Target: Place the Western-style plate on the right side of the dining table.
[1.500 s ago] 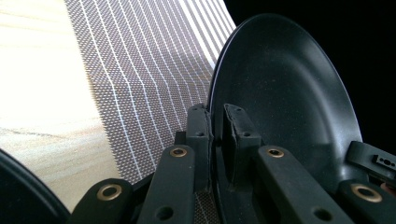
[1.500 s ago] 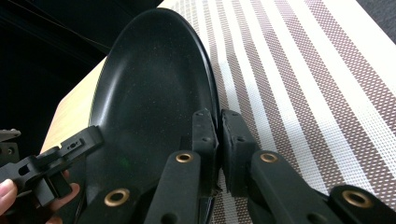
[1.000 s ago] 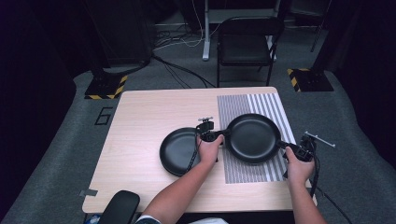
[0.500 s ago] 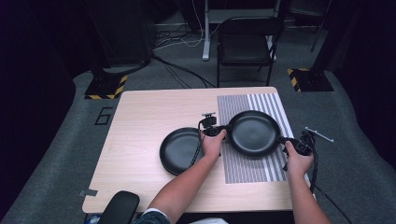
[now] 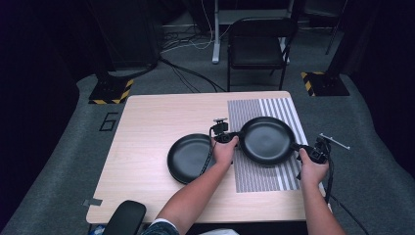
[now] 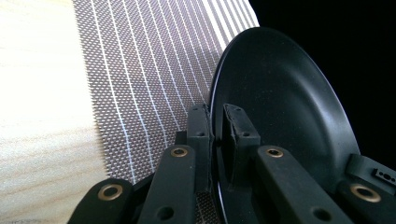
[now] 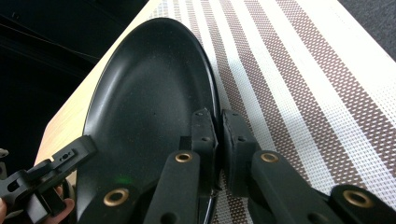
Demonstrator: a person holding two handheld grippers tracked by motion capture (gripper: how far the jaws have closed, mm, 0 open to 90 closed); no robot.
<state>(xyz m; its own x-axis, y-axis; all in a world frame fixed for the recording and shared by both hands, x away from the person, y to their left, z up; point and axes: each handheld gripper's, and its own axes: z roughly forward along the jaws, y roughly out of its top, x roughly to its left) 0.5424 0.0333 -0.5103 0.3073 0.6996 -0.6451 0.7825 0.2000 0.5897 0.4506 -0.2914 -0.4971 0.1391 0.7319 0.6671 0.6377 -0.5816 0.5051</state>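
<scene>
- Left gripper (image 5: 229, 138), in my left hand (image 5: 224, 151), is clamped on the near-left rim of the plate (image 5: 266, 139); in the left gripper view its two ridged black pads (image 6: 200, 133) pinch the thin edge of the plate (image 6: 285, 107) between them.
- Right gripper (image 5: 307, 150), in my right hand (image 5: 312, 169), grips the opposite rim the same way; in the right gripper view its blocky pads (image 7: 204, 135) close on the plate (image 7: 149, 98) edge.
- My plate is round, shallow and matte black, with a smooth, faintly speckled inner face and a raised lip. It sits between my two grippers, over the mat (image 5: 274, 108).
- That mat is a woven mesh rectangle with grey-brown and white stripes, lying flat on the right part of the table (image 5: 161, 112).
- A second black round plate (image 5: 188, 157) rests just left of my left hand, on bare wood.
- My table is pale wood grain, a rectangle with rounded corners.
</scene>
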